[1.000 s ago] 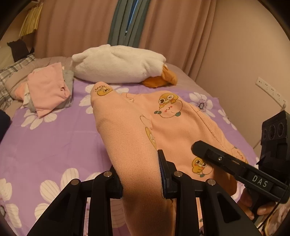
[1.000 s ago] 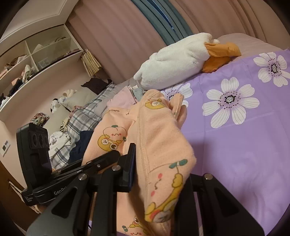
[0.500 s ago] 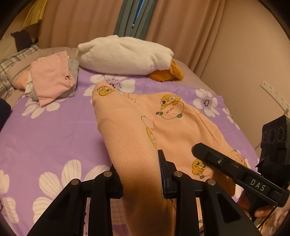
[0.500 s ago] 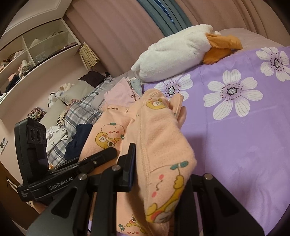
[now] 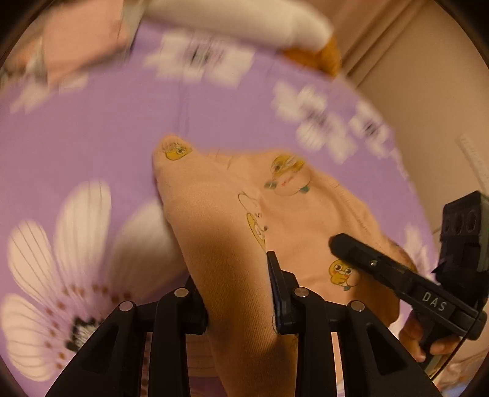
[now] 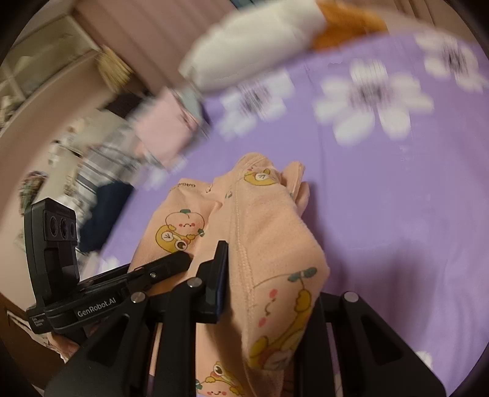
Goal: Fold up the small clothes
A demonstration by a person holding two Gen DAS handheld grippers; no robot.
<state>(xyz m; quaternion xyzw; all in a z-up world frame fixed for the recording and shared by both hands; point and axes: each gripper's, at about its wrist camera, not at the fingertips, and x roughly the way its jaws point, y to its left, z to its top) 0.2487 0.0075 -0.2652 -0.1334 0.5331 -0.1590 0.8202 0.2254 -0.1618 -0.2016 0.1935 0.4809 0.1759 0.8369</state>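
Note:
A peach garment with cartoon prints (image 5: 232, 232) hangs between both grippers, its far end low over the purple floral bedspread (image 5: 91, 128). My left gripper (image 5: 235, 290) is shut on one corner of it. My right gripper (image 6: 262, 290) is shut on the other corner (image 6: 275, 244). Each gripper shows in the other's view: the right one at the right of the left wrist view (image 5: 397, 274), the left one at the left of the right wrist view (image 6: 107, 290). The surroundings are blurred by motion.
A white and orange plush toy (image 5: 238, 21) lies at the head of the bed. A stack of folded pink clothes (image 6: 165, 122) sits at the back left. Shelves (image 6: 45, 61) and piled clothes stand beyond the bed's left side. A wall (image 5: 428, 91) runs along the right.
Both grippers have tipped downward with the garment, bringing the bedspread much closer. The plush and the folded stack have shifted up toward the top of both views.

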